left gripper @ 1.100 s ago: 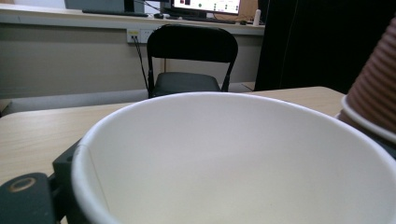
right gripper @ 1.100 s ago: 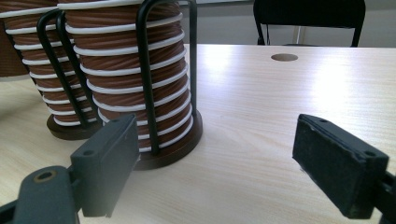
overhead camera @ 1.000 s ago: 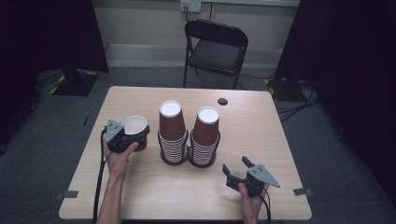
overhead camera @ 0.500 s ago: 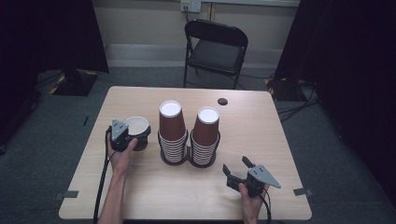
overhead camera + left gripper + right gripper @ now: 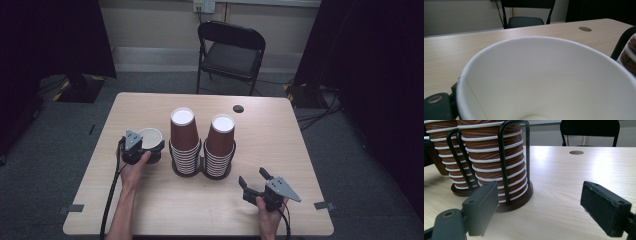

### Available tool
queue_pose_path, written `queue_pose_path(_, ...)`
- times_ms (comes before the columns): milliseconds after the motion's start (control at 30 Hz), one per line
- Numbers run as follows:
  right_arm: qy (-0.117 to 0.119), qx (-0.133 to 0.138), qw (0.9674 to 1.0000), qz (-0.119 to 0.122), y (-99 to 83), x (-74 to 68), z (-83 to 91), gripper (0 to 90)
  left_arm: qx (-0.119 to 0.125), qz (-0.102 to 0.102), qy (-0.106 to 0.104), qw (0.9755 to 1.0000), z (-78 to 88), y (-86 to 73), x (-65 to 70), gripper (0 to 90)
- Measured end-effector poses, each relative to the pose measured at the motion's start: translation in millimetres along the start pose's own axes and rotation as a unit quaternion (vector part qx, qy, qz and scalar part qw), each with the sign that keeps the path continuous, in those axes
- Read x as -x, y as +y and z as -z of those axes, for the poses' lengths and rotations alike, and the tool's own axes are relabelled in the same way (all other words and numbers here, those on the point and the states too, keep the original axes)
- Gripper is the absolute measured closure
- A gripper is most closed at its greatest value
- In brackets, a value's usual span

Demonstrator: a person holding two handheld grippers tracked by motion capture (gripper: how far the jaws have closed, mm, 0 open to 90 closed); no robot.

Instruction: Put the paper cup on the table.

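Paper cup (image 5: 149, 138), single, brown outside and white inside, upright with mouth up, on the left part of the table (image 5: 300, 150), just left of the two cup stacks (image 5: 202, 145) in their wire holder (image 5: 506, 165). Gripped at the near side by the left gripper (image 5: 142, 148), jaws closed around the cup wall (one black jaw visible at the rim in the left gripper view, cup (image 5: 544, 80) directly ahead of the camera). Cup base contact with the table not determinable. Long axis vertical, matching the stacks; nearer stack immediately to the cup's right, hence a short sideways move and lift likely required for any restacking. Right gripper (image 5: 256, 182) well apart, near the front right edge, jaws spread wide, holding and touching nothing, pointed toward the holder base. Left hand clearly nearer. Folding chair (image 5: 231, 50) behind the table.
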State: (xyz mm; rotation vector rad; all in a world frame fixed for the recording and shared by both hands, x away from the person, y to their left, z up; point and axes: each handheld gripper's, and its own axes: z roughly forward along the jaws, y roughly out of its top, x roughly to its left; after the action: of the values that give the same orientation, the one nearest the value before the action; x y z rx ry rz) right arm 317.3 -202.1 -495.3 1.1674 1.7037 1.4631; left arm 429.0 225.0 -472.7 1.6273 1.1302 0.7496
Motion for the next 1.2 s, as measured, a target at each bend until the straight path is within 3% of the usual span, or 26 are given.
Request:
queue_pose_path(133, 0.000, -0.001, 1.0000, -0.002, 0.0, 0.0, 0.1, 14.4, 0.000, 0.012, 0.004, 0.9999, 1.1, -3.7, 0.2, 7.7)
queue_pose_path(367, -0.001, 0.001, 1.0000, 0.000, 0.0, 0.0, 0.1, 14.5, -0.034, 0.028, -0.004, 0.9990, -2.9, -13.2, -0.3, 10.4)
queue_pose_path(467, 0.000, -0.001, 1.0000, -0.004, 0.1, 0.3, -0.2, 14.5, -0.051, 0.018, 0.000, 0.9985, -3.6, -15.5, 0.7, 12.1)
queue_pose_path(533, -0.001, 0.000, 1.0000, -0.003, 0.1, 0.0, -0.1, 14.5, -0.058, 0.027, -0.001, 0.9980, -4.3, -16.1, 0.7, 12.4)
queue_pose_path(633, -0.001, 0.000, 1.0000, -0.002, 0.0, 0.1, 0.0, 14.5, -0.071, 0.025, 0.000, 0.9971, -5.3, -17.6, 1.2, 13.2)
queue_pose_path(767, -0.002, 0.001, 1.0000, -0.002, 0.0, 0.1, 0.1, 14.6, -0.090, 0.009, 0.005, 0.9959, -3.5, -17.5, 2.4, 14.7)
queue_pose_path(1200, 0.002, 0.001, 1.0000, -0.005, -0.1, 0.7, 0.3, 14.6, -0.097, 0.013, 0.007, 0.9952, -0.7, -23.7, 2.3, 15.5)
